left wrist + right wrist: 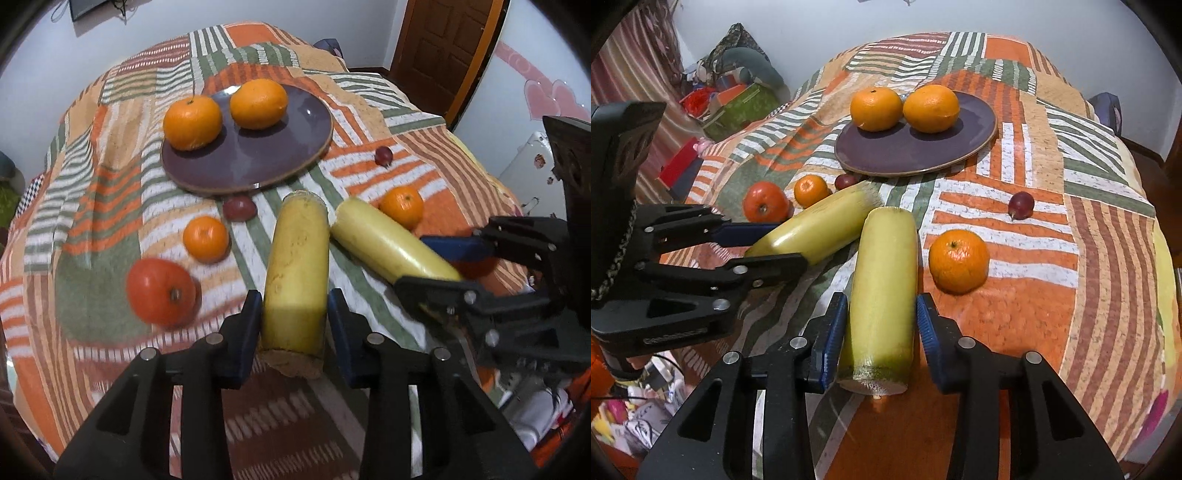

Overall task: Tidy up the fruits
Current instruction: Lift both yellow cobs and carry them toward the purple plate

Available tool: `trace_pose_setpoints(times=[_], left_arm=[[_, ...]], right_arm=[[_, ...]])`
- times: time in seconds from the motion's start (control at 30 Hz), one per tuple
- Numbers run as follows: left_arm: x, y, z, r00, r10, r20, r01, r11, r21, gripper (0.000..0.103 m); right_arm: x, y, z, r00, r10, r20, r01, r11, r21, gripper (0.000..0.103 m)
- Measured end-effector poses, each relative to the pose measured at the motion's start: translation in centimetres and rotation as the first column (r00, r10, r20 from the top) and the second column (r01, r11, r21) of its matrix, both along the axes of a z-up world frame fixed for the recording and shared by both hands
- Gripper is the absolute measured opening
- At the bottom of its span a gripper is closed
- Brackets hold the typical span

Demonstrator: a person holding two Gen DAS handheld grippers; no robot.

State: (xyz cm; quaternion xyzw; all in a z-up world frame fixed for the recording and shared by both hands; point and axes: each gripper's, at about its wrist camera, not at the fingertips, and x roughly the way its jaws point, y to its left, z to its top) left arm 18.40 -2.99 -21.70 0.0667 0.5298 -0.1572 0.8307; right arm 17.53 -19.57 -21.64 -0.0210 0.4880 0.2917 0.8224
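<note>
Two yellow-green gourds lie side by side on the striped cloth over the worktop [1108, 258], each with a gripper at it. Going left to right in the right wrist view: the left gripper [768, 251] comes in from the left edge, its jaws clamped on the left gourd [820, 225] (blue pads against both sides). Above it sit a tomato [765, 201], a small orange [811, 190] and a dark plum [845, 181]. At lower centre the right gripper [882, 332] has its jaws on the right gourd [882, 295] — whether the right-hand pad presses, I cannot tell. Farther up, the purple plate [923, 155] carries two oranges [875, 109]. Right of the gourd lie another orange [958, 260] and a second plum [1020, 204].
</note>
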Motion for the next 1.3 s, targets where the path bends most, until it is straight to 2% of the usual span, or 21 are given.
trace_pose_setpoints(times=[0.1,0.23,0.4,0.83,1.03,1.3], left_arm=[[-0.9,0.6,0.0,1.000,0.007,-0.025,-0.008,1.000,-0.013,0.037],[-1.3,0.5,0.1,1.000,-0.006,-0.029,0.006,1.000,0.010,0.037],[-0.5,0.0,-0.3,1.000,-0.017,-0.024,0.018,0.999,0.028,0.037],[1.9,-0.8,-1.0,0.999,-0.031,-0.024,0.031,0.999,0.006,0.037],[2.9,-1.0,-2.5,0.998,-0.016,-0.058,0.016,1.000,-0.002,0.039],[3.0,-1.1,-2.7,1.000,0.005,-0.027,-0.005,1.000,-0.017,0.039]], right_arm=[[-0.6,-0.2,0.1,1.000,0.016,0.003,-0.015,1.000,-0.010,0.036],[-0.8,-0.3,0.2,0.999,0.037,-0.003,-0.037,0.999,-0.017,0.036],[-0.2,0.0,0.2,0.999,0.027,-0.018,-0.027,1.000,-0.002,0.038],[0.9,1.4,-1.2,0.999,0.038,-0.024,-0.039,0.999,-0.031,0.038],[1.1,1.5,-1.4,0.999,0.029,-0.022,-0.029,0.999,-0.018,0.037],[0.9,1.3,-1.3,1.000,0.016,0.001,-0.016,1.000,-0.008,0.035]])
